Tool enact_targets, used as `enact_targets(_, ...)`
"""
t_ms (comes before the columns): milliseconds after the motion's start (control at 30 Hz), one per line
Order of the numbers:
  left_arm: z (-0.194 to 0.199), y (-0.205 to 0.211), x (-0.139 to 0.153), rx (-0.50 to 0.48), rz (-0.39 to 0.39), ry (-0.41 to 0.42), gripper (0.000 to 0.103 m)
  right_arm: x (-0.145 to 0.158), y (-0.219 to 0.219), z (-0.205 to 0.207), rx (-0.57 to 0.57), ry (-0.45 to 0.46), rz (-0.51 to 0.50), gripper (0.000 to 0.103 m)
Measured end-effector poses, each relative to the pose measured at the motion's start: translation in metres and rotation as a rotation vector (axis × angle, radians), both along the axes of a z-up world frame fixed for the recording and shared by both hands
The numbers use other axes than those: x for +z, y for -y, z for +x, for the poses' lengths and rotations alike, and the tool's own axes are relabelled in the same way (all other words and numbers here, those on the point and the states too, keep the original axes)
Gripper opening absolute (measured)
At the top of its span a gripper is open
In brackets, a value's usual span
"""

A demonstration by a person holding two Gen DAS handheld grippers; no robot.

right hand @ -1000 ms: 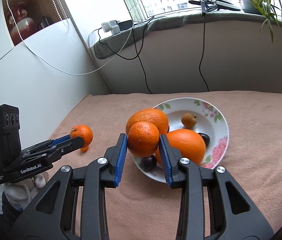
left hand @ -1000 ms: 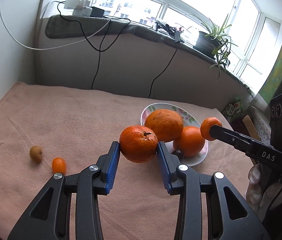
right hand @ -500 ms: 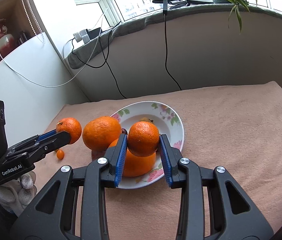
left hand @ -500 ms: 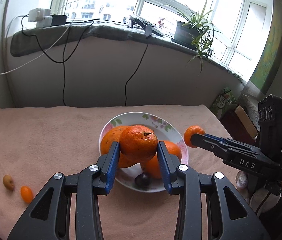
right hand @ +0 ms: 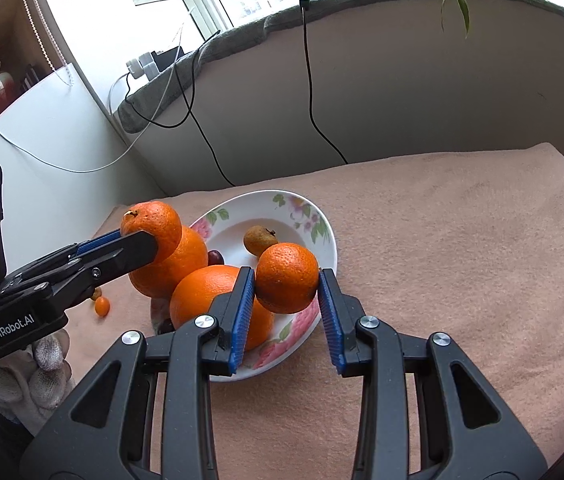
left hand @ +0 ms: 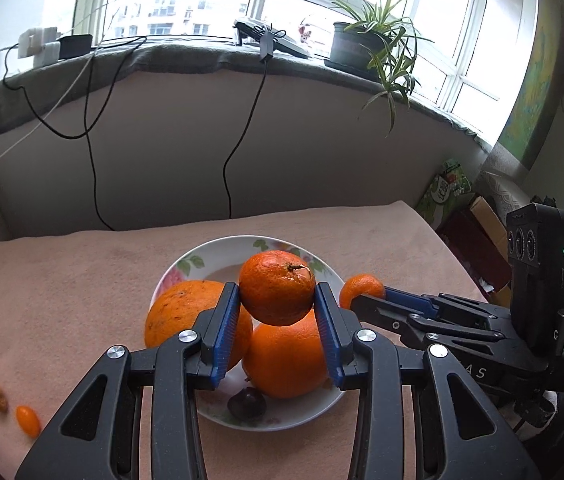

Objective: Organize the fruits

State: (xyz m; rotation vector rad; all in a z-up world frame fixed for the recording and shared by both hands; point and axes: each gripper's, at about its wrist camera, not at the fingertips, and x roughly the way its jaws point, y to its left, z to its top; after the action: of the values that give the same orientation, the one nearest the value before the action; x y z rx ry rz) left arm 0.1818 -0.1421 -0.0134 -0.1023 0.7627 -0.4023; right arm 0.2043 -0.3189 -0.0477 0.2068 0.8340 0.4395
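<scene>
While left tool [left hand: 277, 312] clamps stemmed orange mandarin [left hand: 276, 288], only right view shows brown longan [right hand: 260, 240] in floral white plate [right hand: 323, 216]; right tool [right hand: 286, 300] pinches round orange tangerine [right hand: 286, 278].

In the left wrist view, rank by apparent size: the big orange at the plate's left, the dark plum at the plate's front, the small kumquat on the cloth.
1. Big orange, partly hidden by a finger.
2. Dark plum.
3. Kumquat, near the distorted picture edge, so less sure.
</scene>
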Motion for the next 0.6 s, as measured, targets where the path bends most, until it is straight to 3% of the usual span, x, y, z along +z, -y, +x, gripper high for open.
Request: enact_targets(600,0.008,0.015,0.002,-0.018,0.031,0.004,0.037,-0.010,-0.002,0.007,0.013,-0.016,-0.004,0.034)
